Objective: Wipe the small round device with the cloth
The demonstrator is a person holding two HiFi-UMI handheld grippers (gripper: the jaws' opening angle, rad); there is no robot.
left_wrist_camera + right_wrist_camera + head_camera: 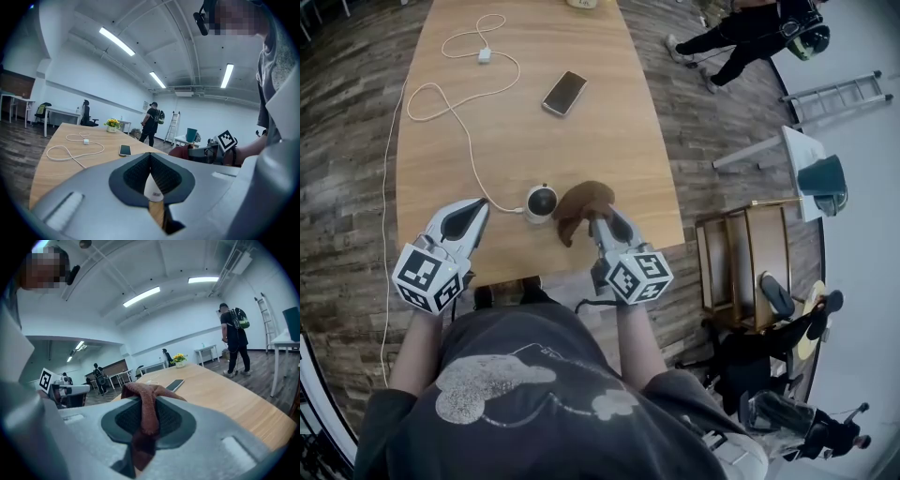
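Observation:
The small round device (541, 202), white with a black dome, sits near the front edge of the wooden table (619, 141). A brown cloth (581, 201) lies bunched right beside it, on its right. My right gripper (602, 218) is shut on the cloth's near end; in the right gripper view the cloth (140, 392) hangs pinched between the pads of the right gripper (149, 401). My left gripper (480, 207) rests left of the device, by its white cable (459, 117), jaws shut. In the left gripper view a white shape shows through the left gripper (150, 155).
A phone (564, 93) lies mid-table, and a white charger (485, 55) with looped cable lies farther back. A wooden shelf unit (741, 258) and a ladder (839, 91) stand right of the table. A person (741, 33) walks beyond the far right corner.

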